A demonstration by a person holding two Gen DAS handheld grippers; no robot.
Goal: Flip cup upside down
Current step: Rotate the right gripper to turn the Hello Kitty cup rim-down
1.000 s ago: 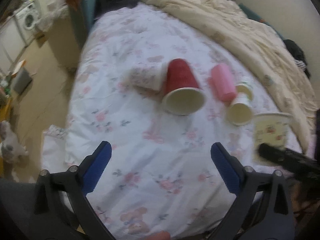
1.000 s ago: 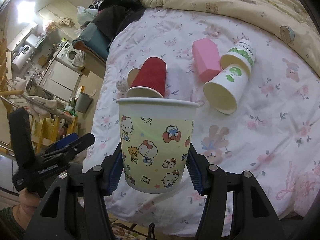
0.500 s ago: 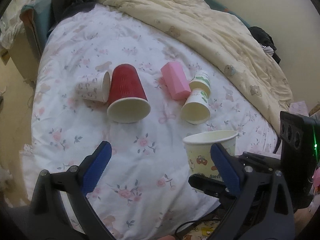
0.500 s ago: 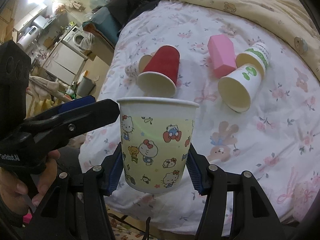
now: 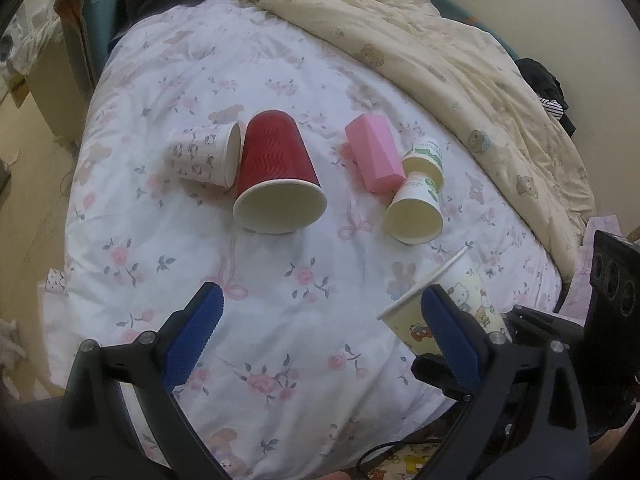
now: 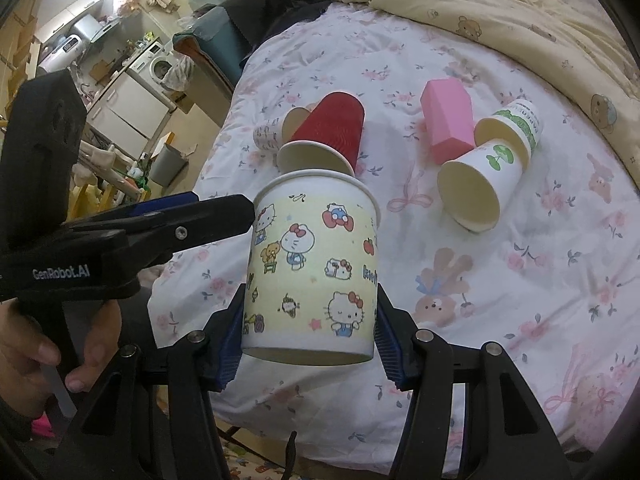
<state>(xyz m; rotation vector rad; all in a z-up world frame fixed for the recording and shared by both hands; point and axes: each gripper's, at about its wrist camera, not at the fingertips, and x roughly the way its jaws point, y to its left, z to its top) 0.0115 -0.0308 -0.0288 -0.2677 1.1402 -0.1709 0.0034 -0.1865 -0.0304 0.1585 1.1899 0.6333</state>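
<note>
red cup (image 5: 276, 172), pink box (image 5: 374, 154), seemingly floral sheet (image 5: 168, 240)

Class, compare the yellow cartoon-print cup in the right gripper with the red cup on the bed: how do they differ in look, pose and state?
The yellow cartoon cup is printed with characters; the red cup is plain with a rippled wall. The yellow cartoon cup is clamped near its base in the right gripper, off the bed, tilted mouth-up; the red cup lies free on its side on the floral sheet, against a small patterned cup. Both are tapered, open and pale inside.
</note>
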